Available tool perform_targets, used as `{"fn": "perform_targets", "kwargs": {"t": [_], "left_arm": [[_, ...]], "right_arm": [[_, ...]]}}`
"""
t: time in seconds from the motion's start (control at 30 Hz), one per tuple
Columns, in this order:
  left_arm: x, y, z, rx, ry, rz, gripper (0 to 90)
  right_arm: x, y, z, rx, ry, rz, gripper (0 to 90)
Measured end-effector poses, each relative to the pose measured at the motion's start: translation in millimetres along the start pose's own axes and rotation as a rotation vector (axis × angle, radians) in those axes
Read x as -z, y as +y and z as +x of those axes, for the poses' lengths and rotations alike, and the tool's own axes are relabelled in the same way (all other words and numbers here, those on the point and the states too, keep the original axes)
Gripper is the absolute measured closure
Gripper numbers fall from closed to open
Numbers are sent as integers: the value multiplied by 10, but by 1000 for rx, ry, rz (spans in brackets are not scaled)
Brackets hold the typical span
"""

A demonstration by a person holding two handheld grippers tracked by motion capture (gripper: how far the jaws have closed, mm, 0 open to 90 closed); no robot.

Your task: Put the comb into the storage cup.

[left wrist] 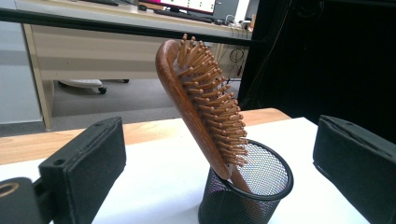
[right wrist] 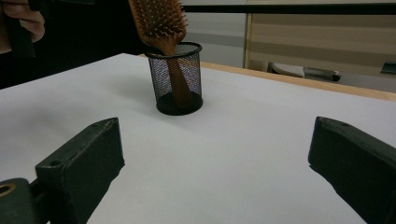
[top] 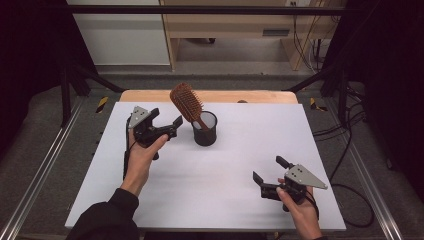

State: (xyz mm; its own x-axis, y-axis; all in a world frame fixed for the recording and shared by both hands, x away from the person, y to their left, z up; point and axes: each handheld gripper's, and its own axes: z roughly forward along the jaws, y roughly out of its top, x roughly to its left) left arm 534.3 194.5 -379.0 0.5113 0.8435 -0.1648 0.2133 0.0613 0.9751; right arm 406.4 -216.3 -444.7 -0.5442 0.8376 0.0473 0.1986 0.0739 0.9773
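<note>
The person's left forearm reaches in from the bottom of the high view, dark sleeve at the elbow, and runs forward to the left gripper (top: 169,125), held above the white table top (top: 235,165) with its jaws pointing right towards the mesh cup (top: 205,131). The jaws stand wide apart and hold nothing. In the left gripper view the two black pads frame the cup and the wooden hairbrush (left wrist: 205,112), which sits between them but farther off, touching neither.

The right hand (top: 300,212) comes in at the lower right, gripping the right gripper (top: 270,170) low over the table top, its jaws aimed left and forward. They too are spread wide and empty. In the right gripper view the cup (right wrist: 176,79) stands well ahead of the pads, left of the middle.

The hairbrush (top: 187,102) stands handle-down in the black mesh cup, its head leaning up and to the left, bristles facing right and forward. The cup rests on the table top near its back middle, just beside the left gripper and well apart from the right one.

No brand, label or readable writing shows on the brush, the cup or the grippers.
</note>
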Motion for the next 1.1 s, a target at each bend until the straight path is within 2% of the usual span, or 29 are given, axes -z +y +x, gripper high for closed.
{"fn": "perform_targets", "kwargs": {"t": [0.43,1.1], "left_arm": [[214,-13,25,-22,4,-18,26],[645,-104,112,-83,46,-40,16]], "right_arm": [[-6,-3,3,0,1,5,36],[-19,-12,0,-2,-1,9,36]]}}
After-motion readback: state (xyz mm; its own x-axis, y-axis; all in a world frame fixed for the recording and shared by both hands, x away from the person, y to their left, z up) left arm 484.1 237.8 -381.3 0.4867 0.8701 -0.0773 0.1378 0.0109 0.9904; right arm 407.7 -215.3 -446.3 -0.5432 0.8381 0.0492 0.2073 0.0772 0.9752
